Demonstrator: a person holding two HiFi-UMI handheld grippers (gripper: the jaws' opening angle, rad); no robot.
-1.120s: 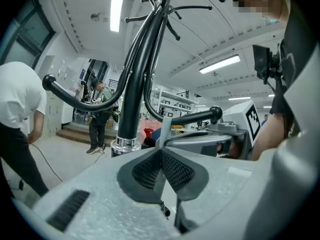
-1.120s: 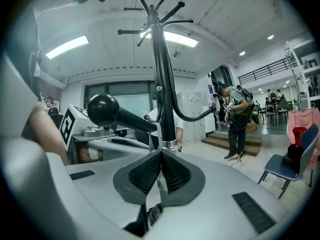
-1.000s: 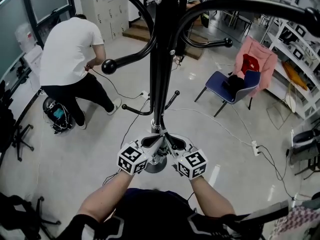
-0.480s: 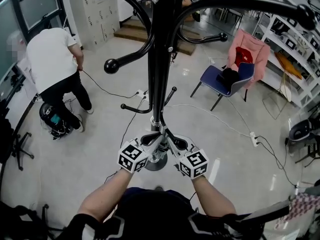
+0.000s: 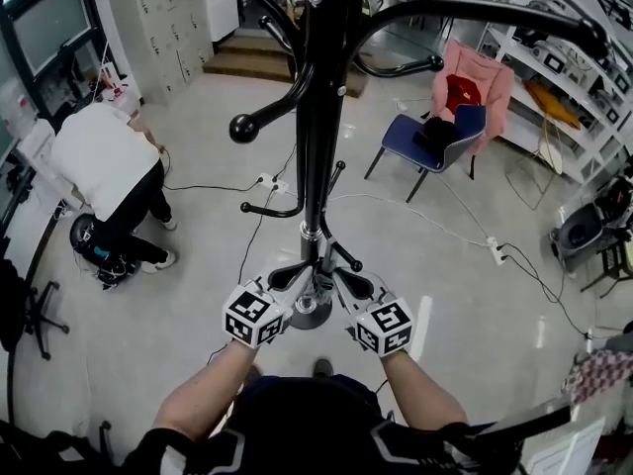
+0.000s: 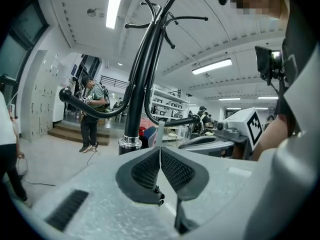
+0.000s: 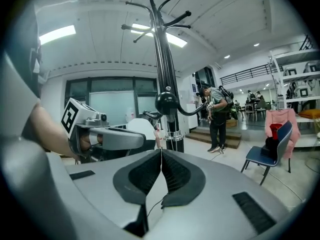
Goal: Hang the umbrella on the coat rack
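Left tool (image 6: 159, 151): clenching on nothing, pointing at the rack (image 5: 315, 146) pole, frame centre.
Right tool (image 7: 161, 154): clenching, empty too (both seemingly idling together).
Umbrella: showing in no view.

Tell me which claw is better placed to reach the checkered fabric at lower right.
Right, probably. The left claw and right claw are both shut and empty, side by side at the coat rack. The checkered fabric lies on the right claw's side; what it is, I cannot tell.
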